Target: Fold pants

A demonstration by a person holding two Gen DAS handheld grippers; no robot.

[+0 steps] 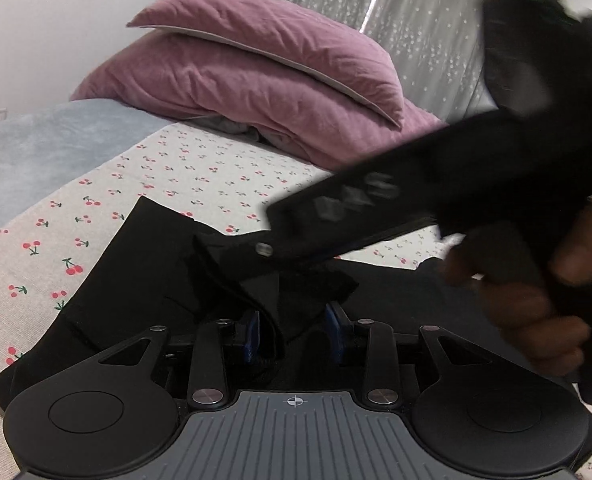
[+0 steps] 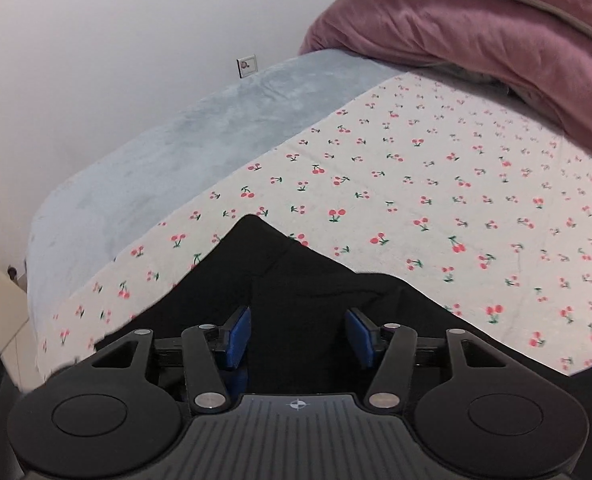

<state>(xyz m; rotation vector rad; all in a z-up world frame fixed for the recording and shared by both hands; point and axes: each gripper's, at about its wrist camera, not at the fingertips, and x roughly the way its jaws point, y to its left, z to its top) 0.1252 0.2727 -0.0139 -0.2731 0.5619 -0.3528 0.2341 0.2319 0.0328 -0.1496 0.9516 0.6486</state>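
Black pants (image 2: pixel 296 300) under the spread right gripper (image 2: pixel 298 338) — left gripper (image 1: pixel 294 332) pinching a fold.

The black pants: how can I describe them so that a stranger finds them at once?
Look at the bed with the cherry-print sheet and the mauve pillows at its far end. On that sheet, at the near side, lie the black pants. They are the only plain dark fabric there, without any print.
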